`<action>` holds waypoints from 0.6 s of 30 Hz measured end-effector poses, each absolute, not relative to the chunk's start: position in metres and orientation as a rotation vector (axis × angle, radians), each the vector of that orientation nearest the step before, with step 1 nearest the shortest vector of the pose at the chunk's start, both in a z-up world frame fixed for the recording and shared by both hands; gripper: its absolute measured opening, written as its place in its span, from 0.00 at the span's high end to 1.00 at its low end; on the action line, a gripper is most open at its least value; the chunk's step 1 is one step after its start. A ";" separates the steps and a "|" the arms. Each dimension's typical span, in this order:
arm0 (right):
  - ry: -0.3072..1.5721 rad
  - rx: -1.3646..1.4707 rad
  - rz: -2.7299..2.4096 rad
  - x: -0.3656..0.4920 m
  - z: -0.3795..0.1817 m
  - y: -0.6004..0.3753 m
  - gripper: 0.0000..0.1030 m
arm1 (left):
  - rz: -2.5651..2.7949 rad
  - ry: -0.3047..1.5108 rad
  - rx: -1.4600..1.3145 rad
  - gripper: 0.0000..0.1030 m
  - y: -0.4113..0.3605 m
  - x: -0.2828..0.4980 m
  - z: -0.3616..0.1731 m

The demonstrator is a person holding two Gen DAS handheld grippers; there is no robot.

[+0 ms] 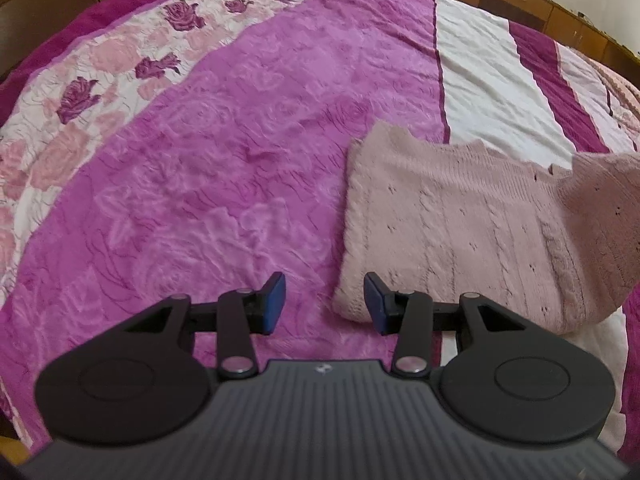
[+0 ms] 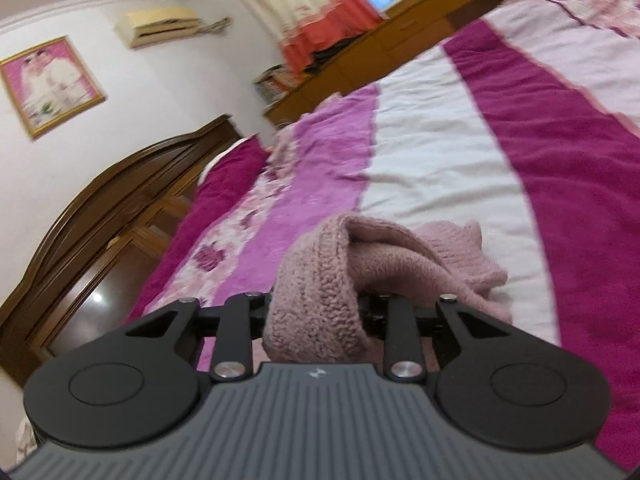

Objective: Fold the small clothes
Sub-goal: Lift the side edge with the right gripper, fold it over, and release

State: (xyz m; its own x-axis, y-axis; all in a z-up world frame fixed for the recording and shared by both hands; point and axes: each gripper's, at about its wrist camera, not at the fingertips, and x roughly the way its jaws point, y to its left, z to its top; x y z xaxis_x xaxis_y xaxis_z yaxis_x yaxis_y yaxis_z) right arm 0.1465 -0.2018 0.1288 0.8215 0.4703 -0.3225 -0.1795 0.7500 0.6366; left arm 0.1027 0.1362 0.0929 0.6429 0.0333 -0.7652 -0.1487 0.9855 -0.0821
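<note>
On a bed spread with a magenta, white and rose-printed quilted bedcover (image 1: 224,152), a pale pink cable-knit sweater (image 1: 460,232) lies partly folded, its body flat across the seam where the bedcover's magenta band meets the white one. Just beside the sweater's near corner, the left gripper (image 1: 325,303) hovers with its blue-padded fingers (image 1: 276,300) parted and nothing between them, one finger over bare bedcover, the other over the knit's edge. Seen from the right wrist, the right gripper (image 2: 316,320) is clamped on a thick bunch of the sweater's ribbed knit (image 2: 316,280), lifted off the bedcover, with the rest trailing down onto the white stripe. Beyond the bedcover's far end stand a dark wooden headboard (image 2: 100,216) and a gold-framed picture (image 2: 48,84) on the wall.
</note>
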 end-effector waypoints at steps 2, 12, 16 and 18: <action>0.490 0.619 0.407 0.150 0.137 -0.184 0.70 | 0.112 0.861 -0.141 0.57 0.142 0.102 0.095; 0.558 0.553 0.548 0.167 0.143 -0.093 0.70 | 0.141 0.848 -0.150 0.57 0.170 0.094 0.099; 0.652 0.481 0.562 0.177 0.122 -0.049 0.70 | 0.152 0.853 -0.165 0.57 0.182 0.091 0.095; 0.702 0.420 0.569 0.179 0.110 -0.029 0.70 | 0.156 0.856 -0.168 0.57 0.186 0.091 0.094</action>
State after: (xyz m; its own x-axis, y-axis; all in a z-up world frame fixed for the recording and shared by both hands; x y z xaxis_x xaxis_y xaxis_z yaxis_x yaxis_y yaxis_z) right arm 0.1791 -0.0295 0.1104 0.6241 0.6152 -0.4817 -0.3441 0.7699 0.5374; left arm 0.0908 0.1861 0.0938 0.6453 0.0693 -0.7608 -0.2042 0.9753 -0.0844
